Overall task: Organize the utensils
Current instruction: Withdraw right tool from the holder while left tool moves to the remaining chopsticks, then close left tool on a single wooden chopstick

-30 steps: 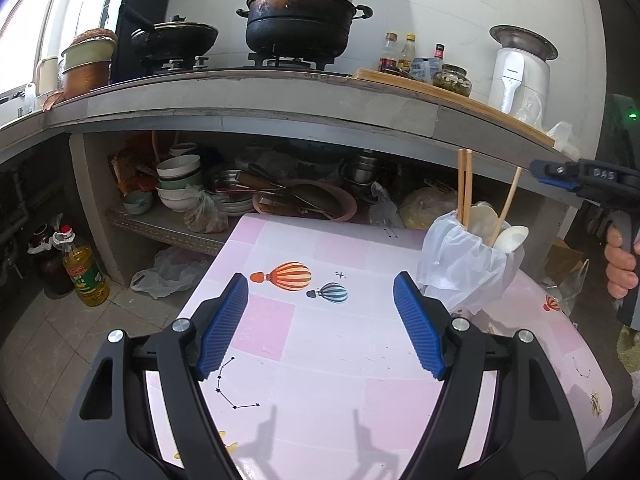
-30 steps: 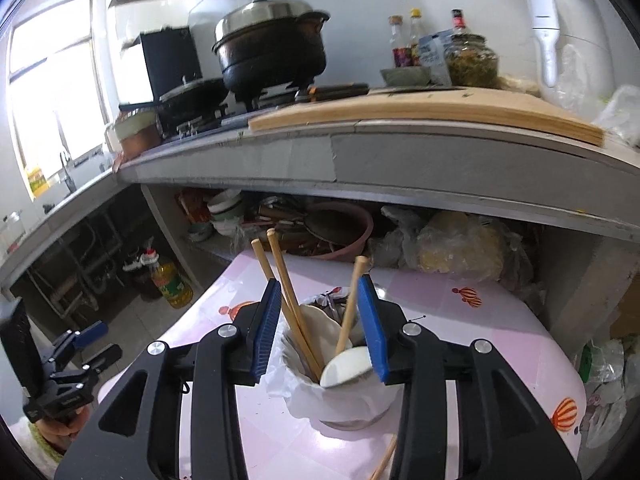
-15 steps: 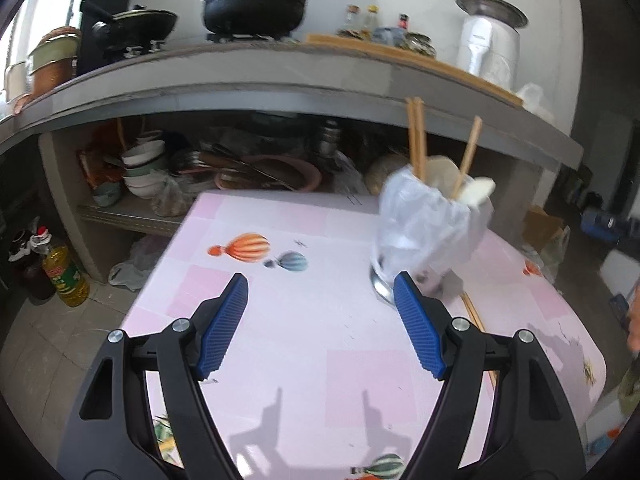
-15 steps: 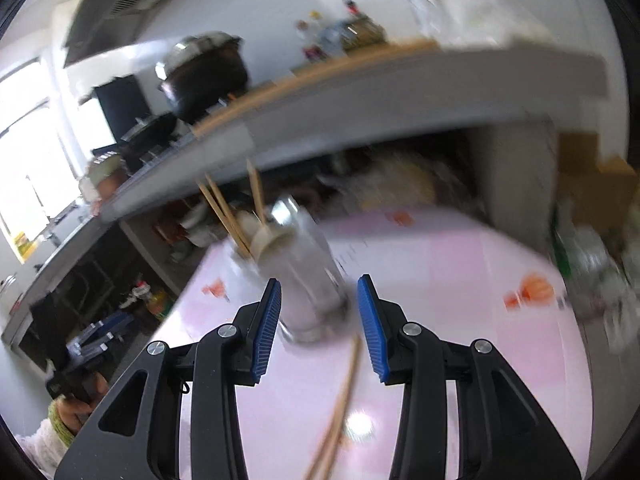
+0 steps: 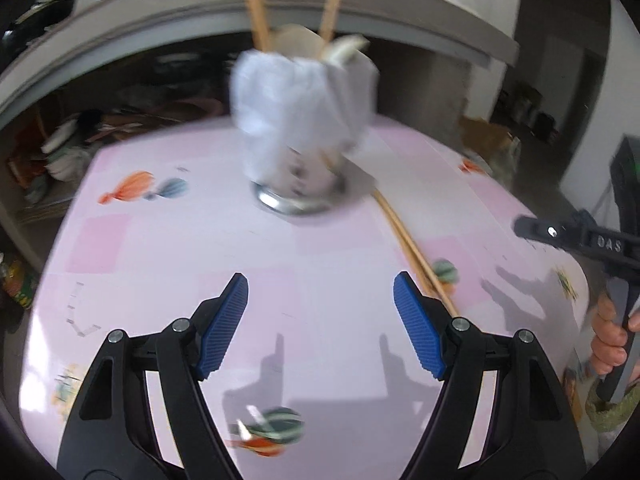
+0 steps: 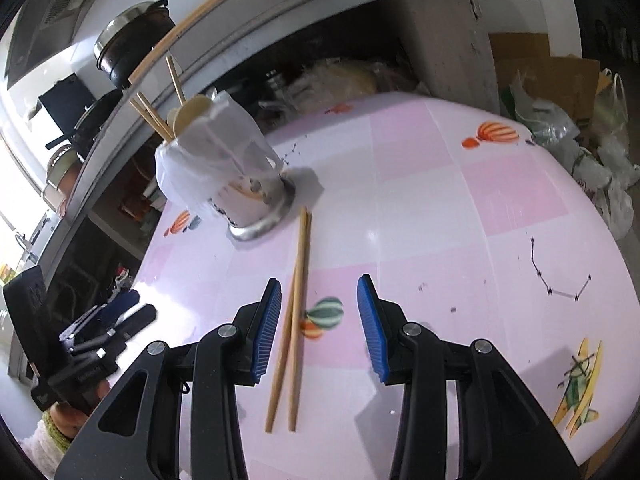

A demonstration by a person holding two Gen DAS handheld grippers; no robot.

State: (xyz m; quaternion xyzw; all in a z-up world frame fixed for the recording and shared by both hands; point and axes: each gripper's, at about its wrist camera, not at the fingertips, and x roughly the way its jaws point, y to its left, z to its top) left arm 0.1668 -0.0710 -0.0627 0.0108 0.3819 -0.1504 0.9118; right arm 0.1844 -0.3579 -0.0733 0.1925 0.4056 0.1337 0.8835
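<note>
Right gripper [image 6: 318, 328], open, hovers over loose chopsticks [image 6: 294, 312] at lower centre; it should lower squarely and pinch both together. Left gripper [image 5: 320, 328] is open, empty.

A utensil cup [image 6: 240, 184] is standing on the table [image 6: 440, 208] with chopsticks [image 6: 294, 312] lying in front of it, a counter [image 6: 280, 12] rising behind.

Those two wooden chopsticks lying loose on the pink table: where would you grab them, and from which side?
Probably mid-length, from above. The two wooden chopsticks lie flat and almost touching on the pink table, so the open right hand-held gripper could straddle both and pinch across them.
</note>
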